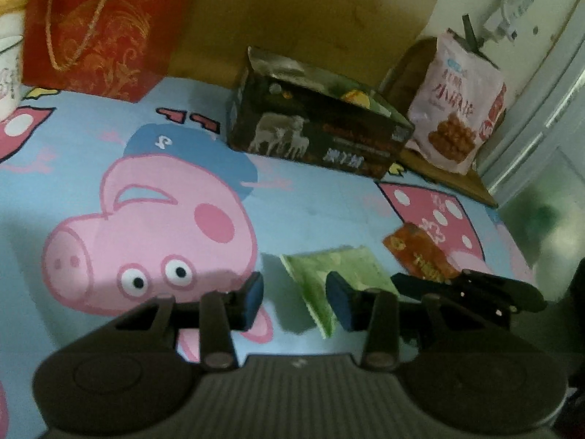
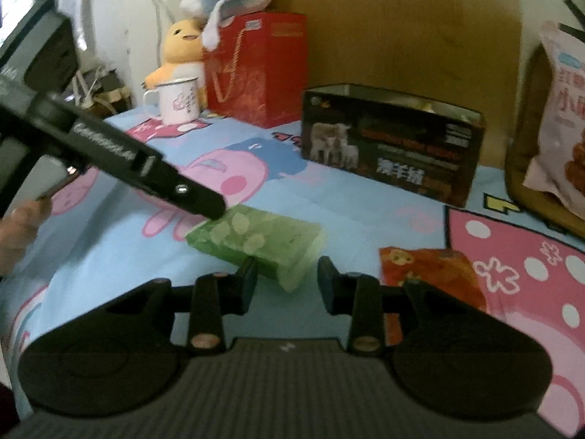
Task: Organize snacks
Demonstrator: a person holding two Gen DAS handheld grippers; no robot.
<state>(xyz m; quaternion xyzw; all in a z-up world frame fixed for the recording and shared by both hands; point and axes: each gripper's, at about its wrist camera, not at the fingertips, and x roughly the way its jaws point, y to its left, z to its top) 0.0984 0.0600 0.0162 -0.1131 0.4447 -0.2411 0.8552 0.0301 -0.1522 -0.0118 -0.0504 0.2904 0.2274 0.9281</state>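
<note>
While both grippers flank green packet (image 2: 256, 245), red packet (image 2: 431, 274) lies beside.

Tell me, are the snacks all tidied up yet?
Not yet. Done: something yellow already sits in the open dark box. In hand: nothing, though both grippers, left and right, hover at the green packet, which lies on the cartoon sheet. Left: that packet and the red packet beside it.
</note>
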